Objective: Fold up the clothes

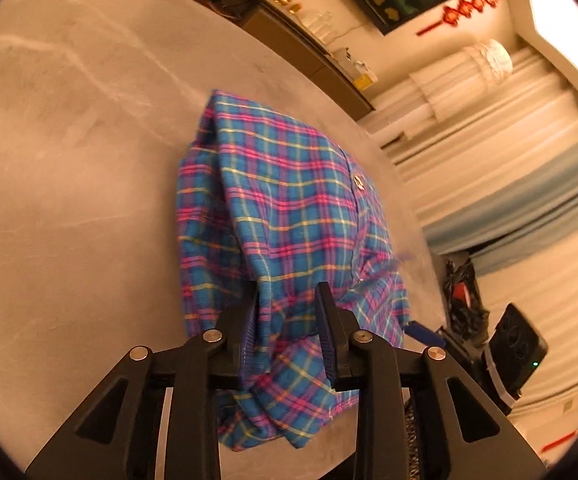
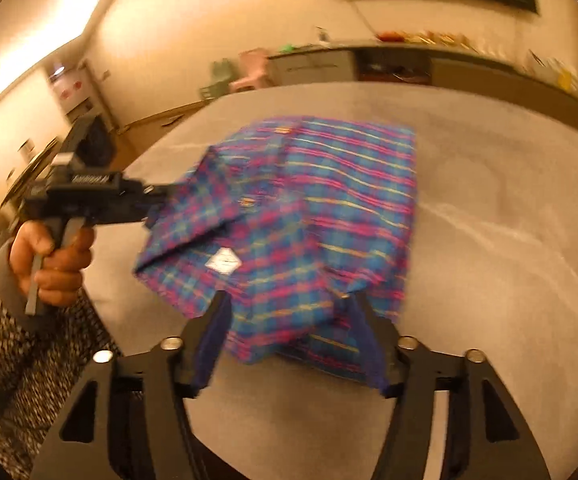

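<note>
both grippers' jaws stand open around the near edge of the folded shirt, releasing it flat onto the surface.

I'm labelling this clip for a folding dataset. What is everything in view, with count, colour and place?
plaid shirt: one, blue with pink and yellow checks, partly folded on the table
table: one, grey, under the shirt
sideboard: one, grey-brown, along the far wall
curtains: pale with a blue band, beyond the table
left gripper: one, black, jaws parted, shirt edge between them
right gripper: one, black, jaws wide, over the shirt's near edge
left hand: one, holding the left gripper's handle
</note>
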Demonstrator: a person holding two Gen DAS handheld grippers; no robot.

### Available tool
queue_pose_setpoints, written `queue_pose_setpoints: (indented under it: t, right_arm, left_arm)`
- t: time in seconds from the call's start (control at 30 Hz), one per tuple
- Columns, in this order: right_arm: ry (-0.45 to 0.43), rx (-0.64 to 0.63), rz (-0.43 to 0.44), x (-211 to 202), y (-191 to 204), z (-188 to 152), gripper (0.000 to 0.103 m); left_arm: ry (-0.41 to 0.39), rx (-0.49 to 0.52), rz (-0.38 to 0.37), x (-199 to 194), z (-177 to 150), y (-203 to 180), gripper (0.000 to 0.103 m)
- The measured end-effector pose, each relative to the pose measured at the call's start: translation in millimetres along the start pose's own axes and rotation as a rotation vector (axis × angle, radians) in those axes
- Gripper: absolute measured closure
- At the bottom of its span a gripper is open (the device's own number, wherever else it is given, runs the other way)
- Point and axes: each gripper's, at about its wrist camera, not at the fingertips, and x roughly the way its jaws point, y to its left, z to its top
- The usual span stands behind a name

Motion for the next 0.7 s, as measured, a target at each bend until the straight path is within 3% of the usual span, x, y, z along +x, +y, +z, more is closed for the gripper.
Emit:
queue_pose_setpoints:
  t: [0.07, 0.1, 0.13, 0.17, 0.23, 0.3, 0.4, 0.43, 0.5, 0.57, 0.63, 0.7]
  right_arm:
    - [0.035, -0.057, -0.059, 12.9, 7.4, -1.7, 0.038]
    - [0.047, -0.055, -0.081, 13.8, 5.4, -1.9, 0.062]
    - [0.056, -0.051, -0.101, 13.5, 2.9, -2.0, 0.072]
    - [0.066, -0.046, -0.121, 13.2, 0.4, -2.1, 0.074]
    - [0.018, -0.035, -0.141, -8.1, -4.9, 1.2, 0.090]
    - [-0.014, -0.017, -0.125, -25.1, -10.7, 1.3, 0.091]
    - [0.029, 0.023, -0.076, -22.6, -22.7, -8.3, 0.090]
    - [0.064, 0.028, -0.075, -16.3, -25.5, -11.7, 0.089]
    - [0.103, 0.032, -0.076, -11.5, -26.7, -13.7, 0.083]
    - [0.082, 0.029, -0.082, -24.9, -26.5, -12.4, 0.067]
    - [-0.001, 0.038, -0.044, -49.0, -30.2, -9.0, 0.055]
    - [-0.092, 0.061, -0.008, -72.1, -36.0, -4.7, 0.054]
  left_arm:
    - [-0.004, 0.014, 0.020, 3.6, 1.0, -3.7, 0.079]
    - [-0.015, 0.014, 0.015, 0.1, 0.8, -5.2, 0.091]
    - [-0.031, 0.008, 0.003, -5.0, 1.2, -7.2, 0.094]
    - [-0.048, -0.005, -0.041, -14.0, -0.1, -6.4, 0.094]
    - [-0.061, -0.029, -0.095, -26.5, -6.2, -4.4, 0.094]
    - [-0.045, -0.052, -0.093, -29.0, -13.9, 0.6, 0.094]
    - [0.057, -0.084, 0.026, -3.5, -24.4, 15.4, 0.093]
    - [0.058, -0.069, 0.052, -4.1, -26.0, 13.5, 0.093]
    - [0.031, -0.027, 0.091, -13.5, -26.5, 4.0, 0.092]
    - [-0.070, 0.018, 0.153, -35.2, -27.8, -9.3, 0.091]
    - [-0.163, 0.064, 0.199, -61.3, -32.0, -24.2, 0.090]
    - [-0.215, 0.131, 0.184, -74.6, -34.9, -48.1, 0.088]
